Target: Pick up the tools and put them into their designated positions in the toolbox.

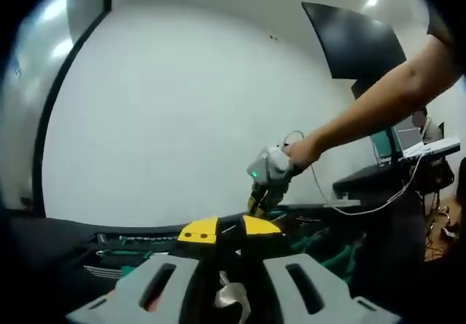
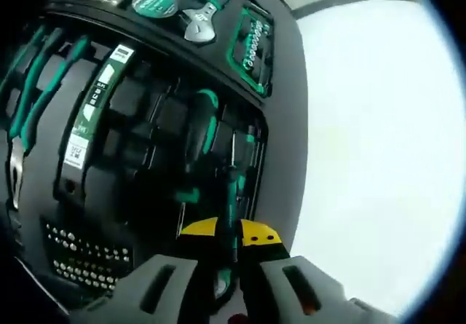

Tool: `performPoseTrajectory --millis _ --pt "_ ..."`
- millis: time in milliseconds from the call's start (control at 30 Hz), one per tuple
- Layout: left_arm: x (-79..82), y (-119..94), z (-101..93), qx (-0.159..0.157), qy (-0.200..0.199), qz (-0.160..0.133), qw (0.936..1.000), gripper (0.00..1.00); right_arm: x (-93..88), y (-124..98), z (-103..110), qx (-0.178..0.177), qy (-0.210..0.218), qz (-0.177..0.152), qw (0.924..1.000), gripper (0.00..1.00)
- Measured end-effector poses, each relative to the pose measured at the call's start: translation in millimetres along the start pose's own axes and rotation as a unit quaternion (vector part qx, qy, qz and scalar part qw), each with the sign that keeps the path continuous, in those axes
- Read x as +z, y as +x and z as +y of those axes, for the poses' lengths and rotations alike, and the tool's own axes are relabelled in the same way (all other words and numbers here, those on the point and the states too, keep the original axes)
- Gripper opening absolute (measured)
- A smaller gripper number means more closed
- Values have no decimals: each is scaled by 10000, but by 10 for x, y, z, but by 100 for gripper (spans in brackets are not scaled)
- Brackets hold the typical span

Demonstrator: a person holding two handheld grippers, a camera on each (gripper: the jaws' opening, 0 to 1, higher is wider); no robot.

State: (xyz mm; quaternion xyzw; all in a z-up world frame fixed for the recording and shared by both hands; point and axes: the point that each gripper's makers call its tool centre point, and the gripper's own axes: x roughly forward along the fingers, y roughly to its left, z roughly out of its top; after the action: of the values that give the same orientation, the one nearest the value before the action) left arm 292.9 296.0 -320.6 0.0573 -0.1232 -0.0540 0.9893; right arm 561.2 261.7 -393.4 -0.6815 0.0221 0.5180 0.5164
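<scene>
**Seating the screwdriver risked a jam**

Pinching a green-handled screwdriver, the right gripper hung over the toolbox slots; a skewed descent could have wedged it across neighbouring tools. The left gripper seemingly held something pale; I couldn't identify it.

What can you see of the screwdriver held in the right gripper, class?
The screwdriver is slim, with a green and black handle, plastic or rubber by its look. It stands between the yellow-tipped jaws of the right gripper, which are closed on it, pointing into the toolbox over the dark slots near its right edge. Its tip is hard to make out.
</scene>
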Motion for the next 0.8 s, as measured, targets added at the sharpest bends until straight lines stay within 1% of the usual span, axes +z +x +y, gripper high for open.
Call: performPoseTrajectory --millis 67,133,233,267,300,400,467,500,533,600,633,667,733,767,800 --pt "-5 2 3 4 11 11 10000 12 20 40 -14 2 45 -4 10000 7" --pt "-11 4 6 10 24 22 10000 12 52 85 4 62 243 -32 9997 7" --pt "-10 3 9 12 17 14 10000 12 30 155 1 88 479 75 9988 7" --pt "-9 1 12 20 15 13 10000 12 45 161 15 101 475 66 9988 7" --pt "-9 1 14 22 14 13 10000 12 65 161 -13 45 335 23 9994 8" --pt "-16 1 19 27 23 22 10000 12 62 176 -35 23 381 33 9993 8" --pt "-16 0 19 27 25 24 10000 12 62 159 -52 79 704 -72 9975 10" --pt "-15 -1 19 29 25 21 10000 12 47 145 -66 110 828 -73 9965 12" --pt "-15 -1 20 30 24 21 10000 12 16 100 -20 204 1015 23 9946 13" --pt "-17 1 24 36 25 23 10000 12 -55 89 -66 238 1164 58 9929 13" --pt "-17 2 26 38 23 20 10000 12 -72 66 -102 253 1203 7 9924 13" --pt "-17 2 27 39 19 19 10000 12 -64 39 -113 242 1321 -59 9909 13" --pt "-18 4 28 40 22 20 10000 12 19 -10 -182 174 1885 -295 9815 13" --pt "-19 4 27 41 26 21 10000 12 125 -39 -231 111 2268 -523 9725 13" --pt "-21 6 30 43 30 21 10000 12 208 -50 -272 75 2524 -696 9651 13"
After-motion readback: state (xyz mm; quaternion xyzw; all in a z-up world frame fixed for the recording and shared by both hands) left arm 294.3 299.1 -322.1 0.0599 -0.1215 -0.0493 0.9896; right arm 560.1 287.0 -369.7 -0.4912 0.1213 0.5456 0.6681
